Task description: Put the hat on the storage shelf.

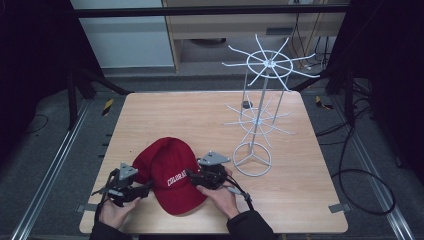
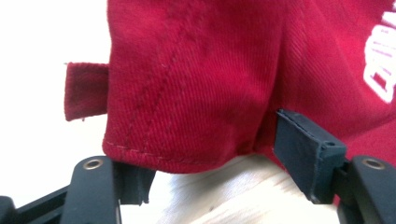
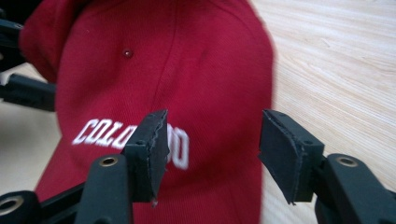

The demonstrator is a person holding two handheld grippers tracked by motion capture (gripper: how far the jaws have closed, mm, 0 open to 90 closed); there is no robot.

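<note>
A red baseball cap (image 1: pixel 170 172) with white "COLORADO" lettering lies on the wooden table (image 1: pixel 200 112) near its front edge. My left gripper (image 1: pixel 145 188) is at the cap's left side. In the left gripper view its jaws stand wide apart (image 2: pixel 219 163), with the hem of the cap (image 2: pixel 196 84) hanging between them and not pinched. My right gripper (image 1: pixel 193 176) is at the cap's right side, by the lettering. Its pads (image 3: pixel 212 149) are spread apart over the red fabric (image 3: pixel 201 60), with nothing clamped.
A white wire display rack (image 1: pixel 254 120) with two tiers of spoke hooks stands on a ring base (image 1: pixel 252 159) just right of my right gripper. The cap's strap tab (image 2: pixel 86 91) sticks out at the back. Bare wood lies beyond the cap.
</note>
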